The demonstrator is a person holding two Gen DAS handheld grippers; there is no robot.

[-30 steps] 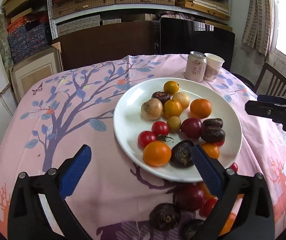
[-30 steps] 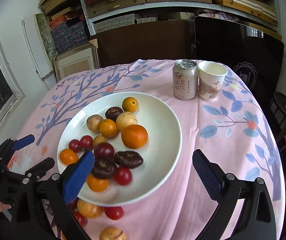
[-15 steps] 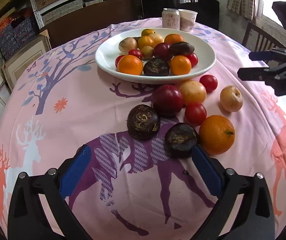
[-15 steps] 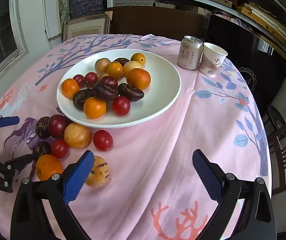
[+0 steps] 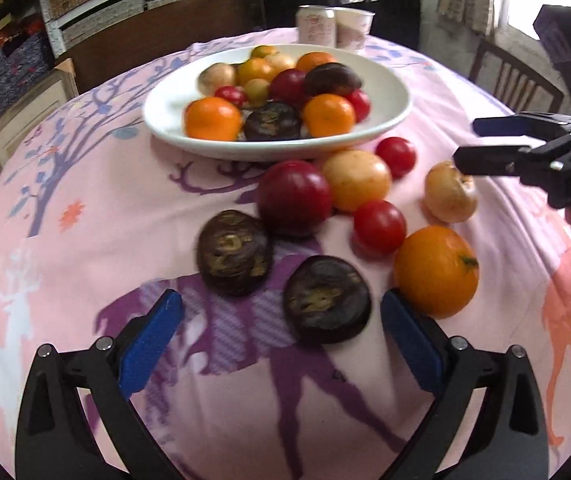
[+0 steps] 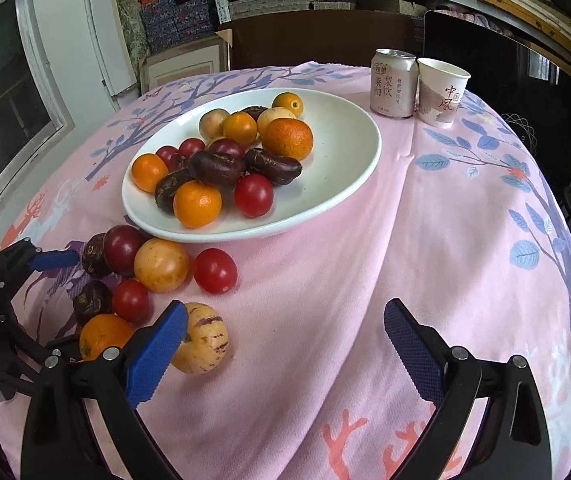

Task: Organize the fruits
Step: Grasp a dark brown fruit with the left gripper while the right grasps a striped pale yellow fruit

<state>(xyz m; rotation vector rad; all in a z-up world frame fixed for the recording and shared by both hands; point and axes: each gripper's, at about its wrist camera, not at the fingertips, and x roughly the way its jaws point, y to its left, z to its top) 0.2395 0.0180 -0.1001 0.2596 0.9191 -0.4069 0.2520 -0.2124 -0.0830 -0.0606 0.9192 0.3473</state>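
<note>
— Where is the fruit?

— Most of it is piled on the white plate [image 6: 349,184]: oranges, small red tomatoes, dark purple pieces and a few pale yellow ones. The rest lies loose on the pink tablecloth [image 6: 425,240], just in front of the plate's near rim. Closest to my left gripper [image 5: 281,340] are two dark round fruits [image 5: 234,252], side by side, with a second one [image 5: 327,305] right between my fingertips' line. Beside that sits an orange [image 5: 435,270], touching my left gripper's right-hand finger or nearly so; I cannot tell which.

— And further in?

— A big red plum [image 5: 294,197] leans against a yellow fruit [image 5: 356,180], with one red tomato [image 5: 379,226] in front and another [image 5: 396,156] near the plate. A striped pale melon [image 6: 203,338] lies apart to the side, right against the left-hand finger of my right gripper [image 6: 285,344].

— What are your grippers doing?

— Both stand spread wide, holding nothing. The left one hovers low over the loose fruit; the right one hangs above bare cloth beside the melon.

— Anything else on the table?

— A drink can [image 6: 392,82] and a paper cup [image 6: 441,92] stand touching at the far edge, behind the plate. Shelves of boxes [image 6: 189,12] fill the wall beyond.
</note>
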